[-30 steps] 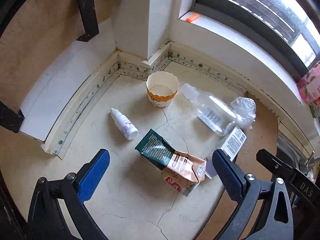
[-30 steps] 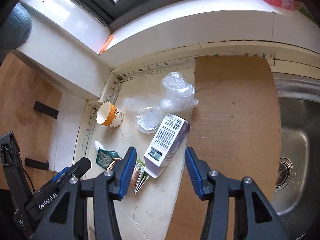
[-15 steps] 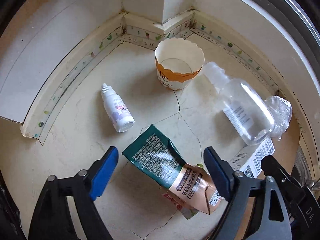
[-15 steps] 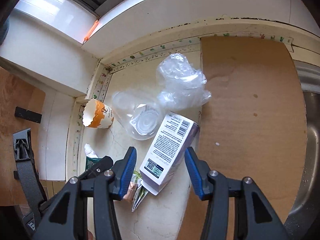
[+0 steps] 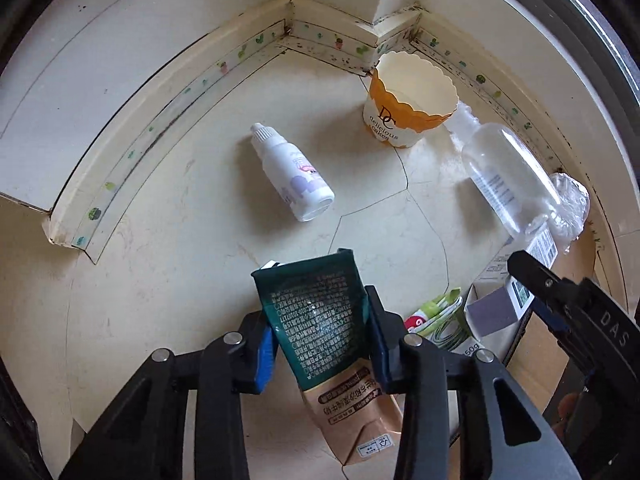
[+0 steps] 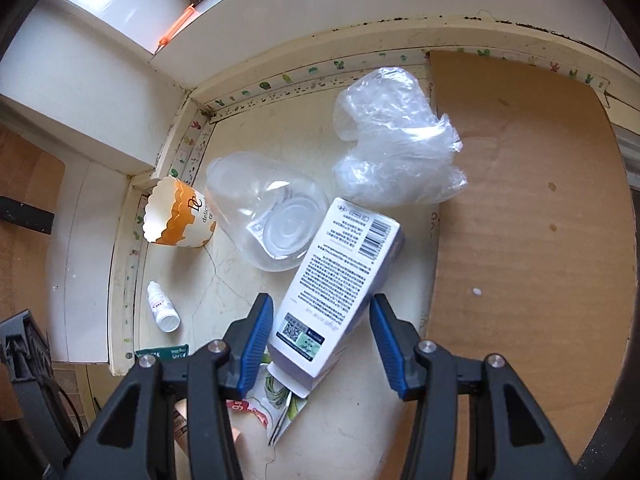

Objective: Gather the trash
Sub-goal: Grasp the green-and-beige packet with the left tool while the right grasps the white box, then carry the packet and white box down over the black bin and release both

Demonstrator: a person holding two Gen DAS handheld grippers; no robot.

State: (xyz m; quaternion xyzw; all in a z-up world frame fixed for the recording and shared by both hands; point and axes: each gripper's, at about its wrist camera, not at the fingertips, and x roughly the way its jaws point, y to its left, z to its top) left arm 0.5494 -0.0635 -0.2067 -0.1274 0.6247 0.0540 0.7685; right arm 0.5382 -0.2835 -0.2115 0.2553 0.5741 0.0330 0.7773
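Left hand-held gripper (image 5: pixel 320 340) pinching green-and-tan carton (image 5: pixel 320 332) between its blue pads, just above the worktop (image 5: pixel 180 260). Right hand-held gripper (image 6: pixel 322 334) spread, straddling white box (image 6: pixel 340 280). Ahead of it: clear bottle (image 6: pixel 268 216), crumpled plastic bag (image 6: pixel 396 152), paper cup (image 6: pixel 176 216), dropper bottle (image 6: pixel 162 308).

A crumpled green-and-tan carton (image 5: pixel 320 332) stood low centre. A white dropper bottle (image 5: pixel 292 176) lay mid-frame, a scalloped paper cup (image 5: pixel 408 100) upper right, a clear bottle (image 5: pixel 508 176) and plastic bag (image 6: pixel 396 136) beyond, a white box (image 6: pixel 340 280) centre.
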